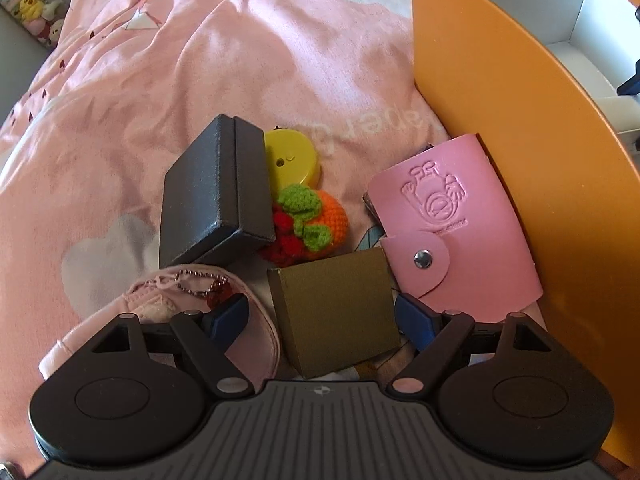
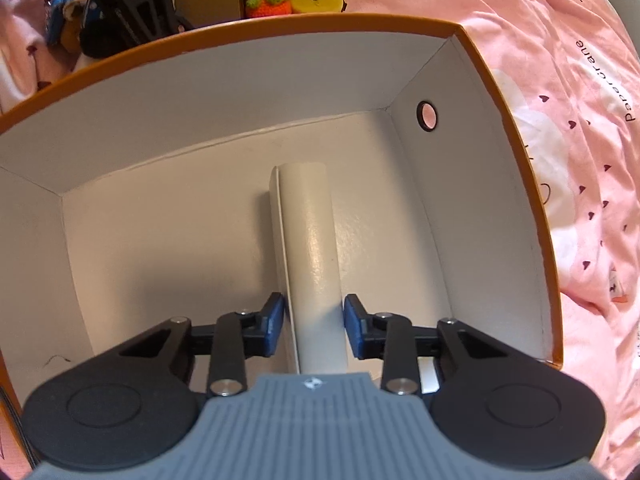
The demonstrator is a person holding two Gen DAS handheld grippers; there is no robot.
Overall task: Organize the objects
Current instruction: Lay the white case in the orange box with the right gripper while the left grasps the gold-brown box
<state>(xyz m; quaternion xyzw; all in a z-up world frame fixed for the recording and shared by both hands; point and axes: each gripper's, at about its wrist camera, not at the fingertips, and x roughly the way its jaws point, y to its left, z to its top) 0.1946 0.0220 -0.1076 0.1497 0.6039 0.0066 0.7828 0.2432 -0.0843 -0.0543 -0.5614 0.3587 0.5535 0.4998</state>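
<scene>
My left gripper [image 1: 322,322] stands wide open over a pile on the pink bedding, pointing down. An olive cardboard box [image 1: 334,312] lies between its fingers; the pads do not press it. Around it lie a black box [image 1: 212,196], a yellow round case [image 1: 292,158], a crocheted fruit charm [image 1: 308,224], a pink snap card holder [image 1: 452,224] and a pink pouch with a bead chain [image 1: 160,304]. My right gripper [image 2: 314,320] is inside the orange box [image 2: 280,24], shut on a long white box [image 2: 310,240] that reaches its white floor.
The orange box's tall wall [image 1: 500,140] rises just right of the pile, against the card holder. One end wall has a round hole [image 2: 427,115]. Pink bedding [image 1: 240,60] spreads all around. Plush toys [image 1: 32,8] sit at the far left edge.
</scene>
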